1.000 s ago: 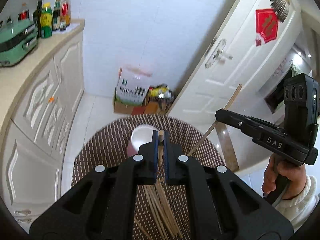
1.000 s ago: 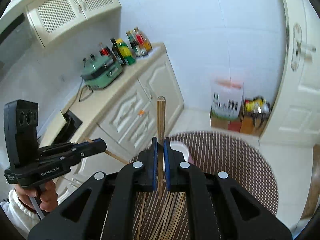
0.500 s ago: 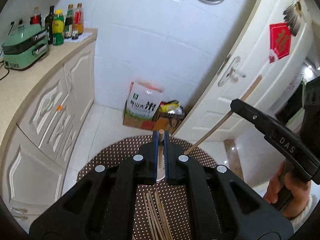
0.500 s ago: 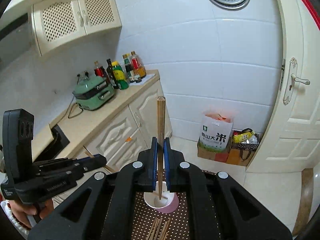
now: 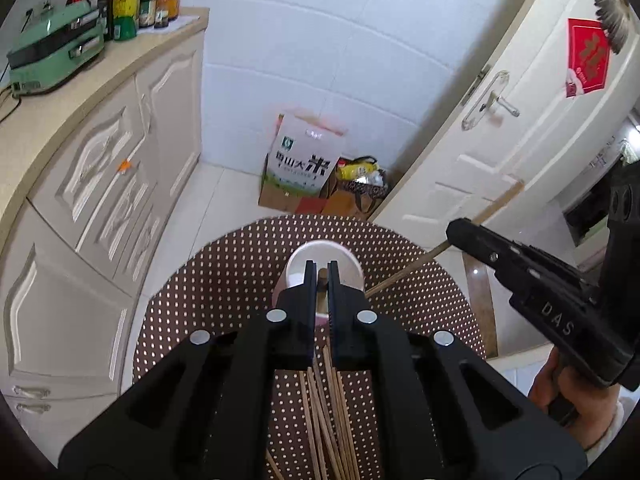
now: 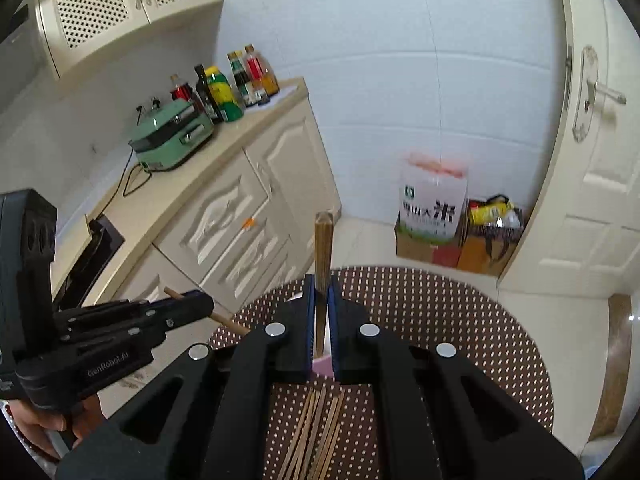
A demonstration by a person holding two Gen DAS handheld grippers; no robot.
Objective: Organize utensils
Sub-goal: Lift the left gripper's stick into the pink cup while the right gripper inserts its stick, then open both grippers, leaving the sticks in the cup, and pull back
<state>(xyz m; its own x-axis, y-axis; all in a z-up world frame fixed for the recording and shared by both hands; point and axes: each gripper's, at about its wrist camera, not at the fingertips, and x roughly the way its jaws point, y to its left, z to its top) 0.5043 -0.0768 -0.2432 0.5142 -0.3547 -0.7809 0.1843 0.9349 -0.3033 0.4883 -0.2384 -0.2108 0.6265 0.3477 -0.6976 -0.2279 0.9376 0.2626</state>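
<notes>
A white cup with a pink base (image 5: 320, 254) stands on a round brown dotted mat (image 5: 224, 280). Several wooden chopsticks (image 5: 332, 400) lie loose on the mat in front of it. My left gripper (image 5: 322, 269) is shut on one chopstick (image 5: 322, 280), whose end shows between the fingers just over the cup's mouth. My right gripper (image 6: 322, 282) is shut on another chopstick (image 6: 323, 240) that stands up above its fingers; the cup (image 6: 320, 366) is mostly hidden behind them. In the left wrist view the right gripper (image 5: 454, 231) hangs to the cup's right, its chopstick (image 5: 404, 274) slanting down toward the cup.
A cream cabinet counter (image 5: 80, 92) runs along the left with a green appliance (image 5: 52, 56) and several bottles (image 5: 136, 0). A rice bag (image 5: 304, 160) and boxes sit on the floor by the white door (image 5: 500, 140). A hand (image 5: 568, 388) holds the right gripper's handle.
Both grippers have come down toward the cup with their chopsticks still held. The cup and the table now fill more of both views than half a second ago.
</notes>
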